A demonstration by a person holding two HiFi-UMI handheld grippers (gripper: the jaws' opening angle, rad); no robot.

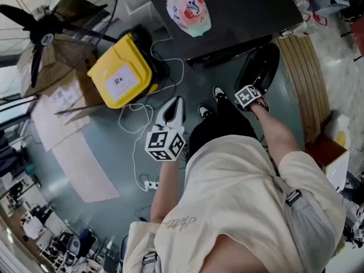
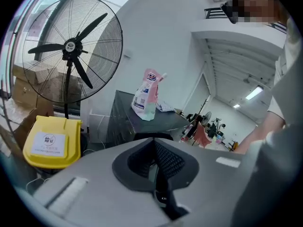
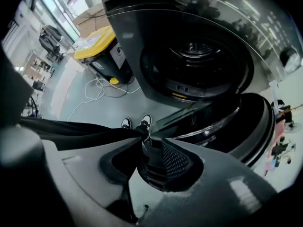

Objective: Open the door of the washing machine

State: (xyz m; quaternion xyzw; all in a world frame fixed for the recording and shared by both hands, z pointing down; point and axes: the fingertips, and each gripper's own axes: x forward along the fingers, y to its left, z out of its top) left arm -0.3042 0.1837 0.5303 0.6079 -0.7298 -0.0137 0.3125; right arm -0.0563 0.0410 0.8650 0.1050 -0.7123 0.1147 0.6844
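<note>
two things worried us here. one was the door (image 3: 246, 122) of the washing machine (image 3: 128, 41). it already hung wide open, swung out to one side of the round hole (image 3: 199, 65), low down and near the person's legs. we thought a knee or the right gripper (image 3: 146, 140) could bump it, and then it might swing back and shut again. the right gripper pointed down near the door with its fingers (image 3: 177, 162) apart, and nothing sat between them. the left gripper (image 2: 154, 145) was held off to the side, well apart from the door, with its fingers together on nothing. the other worry was the white cable (image 1: 136, 131) that lay in loops on the floor (image 1: 114, 209) near the shoes (image 1: 218, 92). we thought a foot could catch in it on a step back. a hard bump on the machine could also tip the soap bag (image 1: 187, 9) that stood on top.

the door was round and thick, with dark shiny glass and a bright ring round it. the machine looked smooth, dark and hard, like painted metal. the soap bag was soft and squashy, pink and white. the bin (image 1: 120, 75) near the machine was hard yellow plastic with a white sticker. the fingers were smooth grey outside, with bumpy black pads inside.
</note>
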